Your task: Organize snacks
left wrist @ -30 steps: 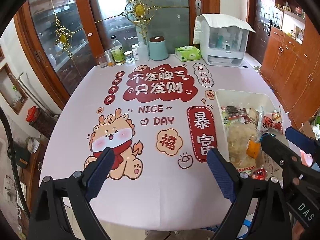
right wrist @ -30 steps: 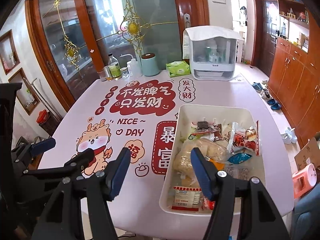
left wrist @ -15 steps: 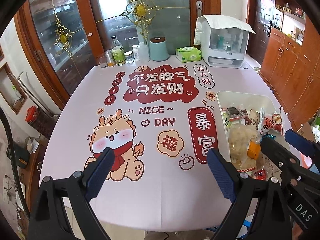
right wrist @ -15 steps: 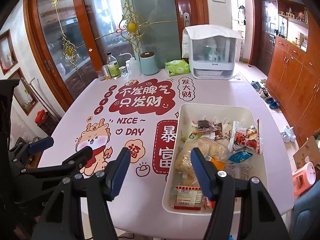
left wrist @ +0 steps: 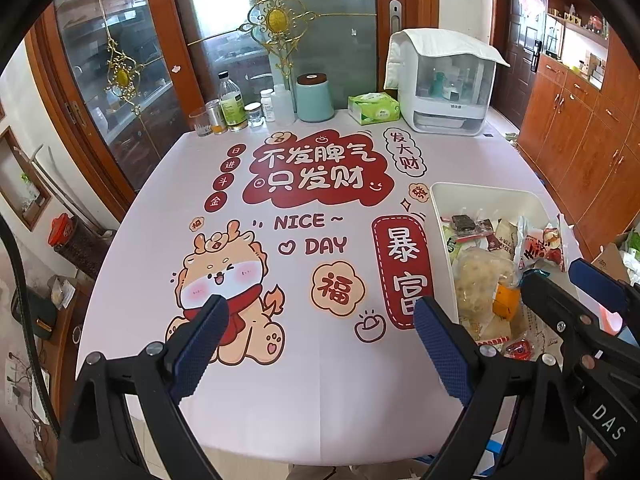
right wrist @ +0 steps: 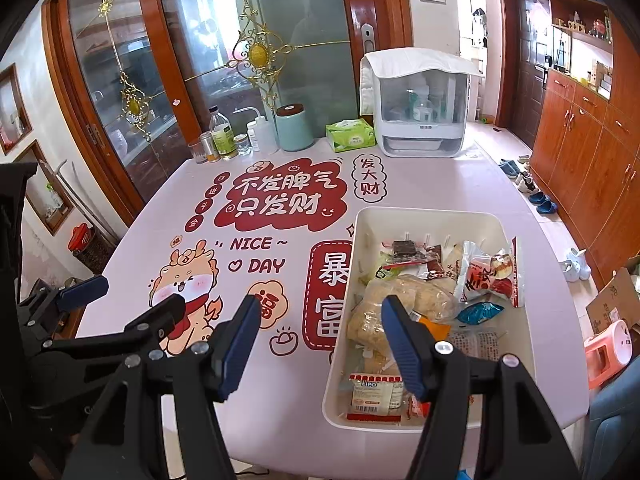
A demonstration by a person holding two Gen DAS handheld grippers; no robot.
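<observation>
A white plastic bin (right wrist: 424,218) full of several wrapped snacks stands on the right side of the printed tablecloth. Inside lie a clear bag of pale puffed snacks (right wrist: 400,300), a red-and-white packet (right wrist: 490,276), a blue packet (right wrist: 478,312) and a LIPO biscuit pack (right wrist: 374,394). My right gripper (right wrist: 318,320) hovers open over the bin's near left wall, nothing between its fingers. My left gripper (left wrist: 320,320) hangs open and empty above the cartoon dragon print, left of the bin (left wrist: 480,194). Each gripper shows at the edge of the other's view.
Along the table's far edge stand bottles and jars (left wrist: 234,108), a teal canister (left wrist: 315,98), a green tissue pack (left wrist: 374,108) and a white covered appliance (left wrist: 444,92). Wooden cabinets line the right wall (right wrist: 592,148). A pink stool (right wrist: 608,348) sits beside the table.
</observation>
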